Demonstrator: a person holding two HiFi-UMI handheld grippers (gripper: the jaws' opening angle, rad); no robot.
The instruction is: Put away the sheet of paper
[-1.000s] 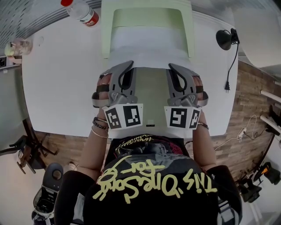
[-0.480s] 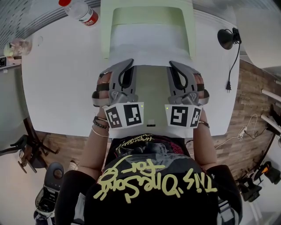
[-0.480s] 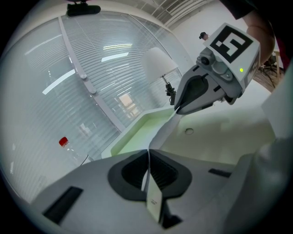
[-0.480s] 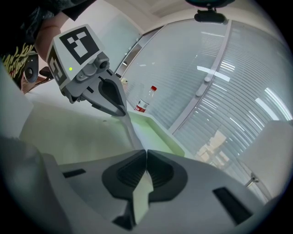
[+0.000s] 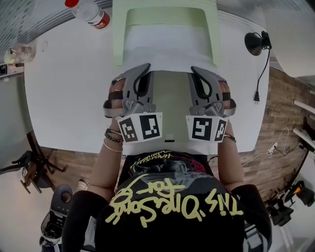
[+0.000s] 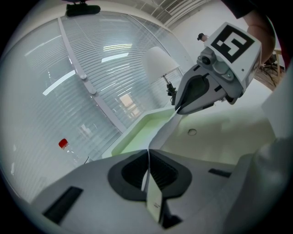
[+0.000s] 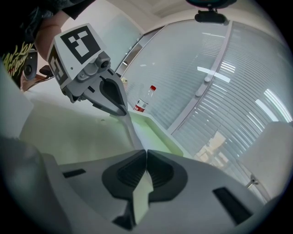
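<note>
Looks like office or meeting room. White table (image 5: 64,98) carries green tray (image 5: 118,29) and water bottle (image 5: 88,11). Behind table, glass wall with closed blinds (image 6: 68,114), like office partition. Lamp (image 6: 159,63) with white shade stands near table edge. Wood-pattern floor (image 5: 280,113), loose cables (image 5: 273,147) lying on it beside table.
</note>
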